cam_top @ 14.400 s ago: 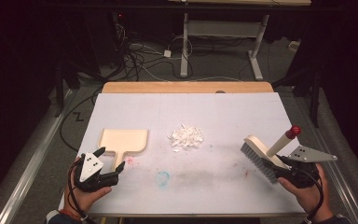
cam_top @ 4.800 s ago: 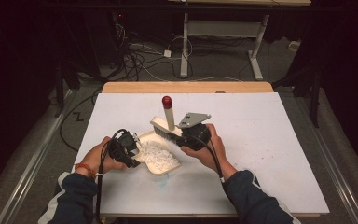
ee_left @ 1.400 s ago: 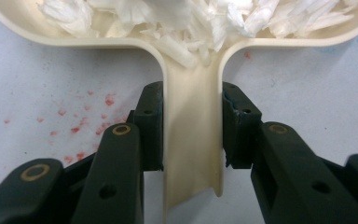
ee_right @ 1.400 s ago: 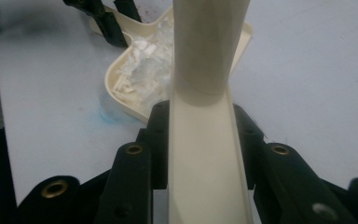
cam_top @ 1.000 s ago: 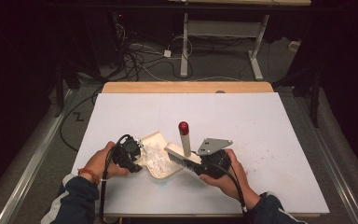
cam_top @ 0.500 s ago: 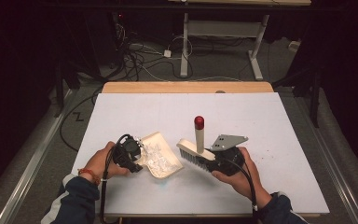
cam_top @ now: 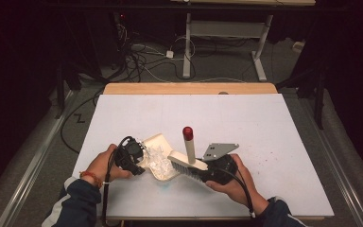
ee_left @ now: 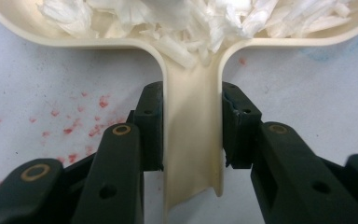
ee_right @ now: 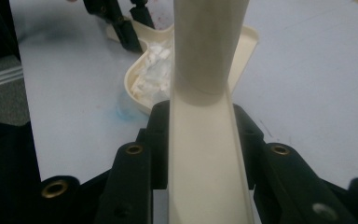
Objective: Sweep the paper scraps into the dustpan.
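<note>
My left claw (ee_left: 191, 140) clamps the dustpan (cam_top: 159, 156) handle; the paper scraps (ee_left: 200, 18) lie in the pan on the table (cam_top: 274, 132). My right claw (ee_right: 200, 140) grips the brush (cam_top: 186, 163), beside the pan's lip. I should hold the pan level so nothing spills.

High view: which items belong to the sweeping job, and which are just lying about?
In the job:
- dustpan, held by left tongs
- paper scraps in it
- brush, held by right tongs

Lying about:
- red specks on the table
- floor cables
</note>
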### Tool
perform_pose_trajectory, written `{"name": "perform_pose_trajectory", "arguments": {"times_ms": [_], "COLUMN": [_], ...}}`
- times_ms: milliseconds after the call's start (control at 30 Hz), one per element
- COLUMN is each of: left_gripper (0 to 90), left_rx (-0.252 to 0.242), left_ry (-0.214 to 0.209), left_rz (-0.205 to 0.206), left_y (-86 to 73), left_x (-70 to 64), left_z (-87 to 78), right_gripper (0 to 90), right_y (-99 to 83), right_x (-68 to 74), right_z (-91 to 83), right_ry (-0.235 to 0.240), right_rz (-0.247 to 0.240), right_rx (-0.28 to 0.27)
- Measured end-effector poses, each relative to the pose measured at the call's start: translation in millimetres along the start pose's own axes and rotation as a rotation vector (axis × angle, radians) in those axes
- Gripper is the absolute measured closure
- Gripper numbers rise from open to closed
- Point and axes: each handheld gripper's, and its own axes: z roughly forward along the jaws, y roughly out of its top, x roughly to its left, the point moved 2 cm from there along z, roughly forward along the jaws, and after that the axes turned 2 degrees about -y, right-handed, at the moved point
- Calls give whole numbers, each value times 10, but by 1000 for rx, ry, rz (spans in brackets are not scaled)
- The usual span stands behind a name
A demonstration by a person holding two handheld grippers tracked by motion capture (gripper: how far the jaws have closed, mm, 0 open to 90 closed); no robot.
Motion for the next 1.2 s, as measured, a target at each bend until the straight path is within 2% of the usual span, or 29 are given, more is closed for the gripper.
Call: {"name": "perform_pose_trajectory", "arguments": {"times_ms": [200,333,467,667,933,1033,1200], "left_gripper": [630,630,629,630,629,629,628], "left_rx": [-17,-36,-54,-61,-78,-85,-130], "left_ry": [-3,-1,-4,-4,5,9,7], "left_rz": [-11,-36,-60,-89,-139,-159,-207], "left_y": [-14,-35,-76,-141,-244,-292,-446], "left_x": [16,36,66,112,147,149,157], "left_z": [-18,-27,-29,-28,-37,-33,-37], "right_gripper": [681,681,681,681,681,681,681], "right_y": [-3,-21,-92,-269,-485,-525,-564], "right_x": [-160,-236,-311,-469,-610,-624,-625], "right_z": [-178,-285,-396,-618,-892,-927,-941], "right_ry": [-20,-25,-41,-80,-48,-34,-3], "right_rz": [45,50,55,94,106,105,103], "right_rx": [-34,-44,-35,-14,25,37,49]}}
